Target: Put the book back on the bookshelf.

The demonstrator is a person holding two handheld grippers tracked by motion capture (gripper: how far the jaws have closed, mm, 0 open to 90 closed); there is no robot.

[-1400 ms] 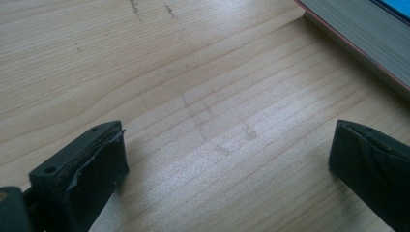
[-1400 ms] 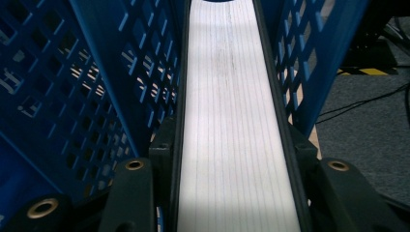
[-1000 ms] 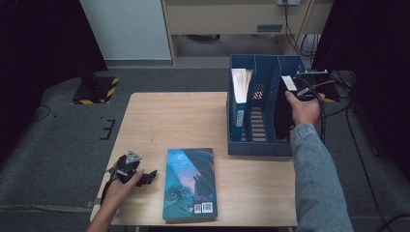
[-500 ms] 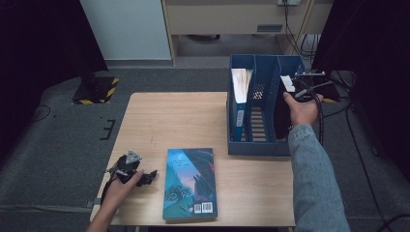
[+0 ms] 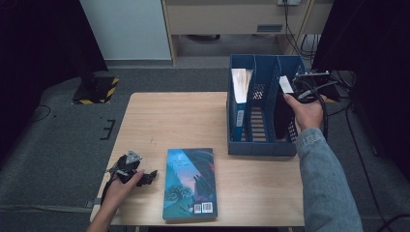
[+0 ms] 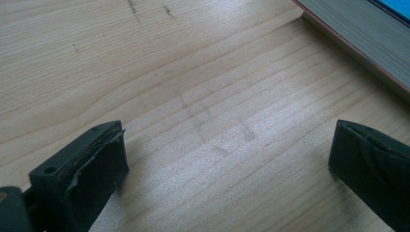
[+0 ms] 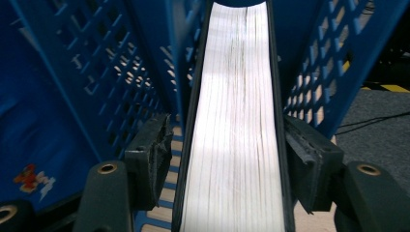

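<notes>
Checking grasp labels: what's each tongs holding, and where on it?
Right tongs: black book, gripped across both covers, page edge up, in the blue file rack. Left tongs: open, holding nothing, over the table.

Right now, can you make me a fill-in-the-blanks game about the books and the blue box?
1. The right gripper holds a dark book inside the ____ file organizer.
2. The teal book lies flat on the ____ table.
3. The left gripper has its jaws ____, with nothing between them.
4. The organizer's left compartment holds ____ book.

Missing words: blue; wooden; open; one
</notes>
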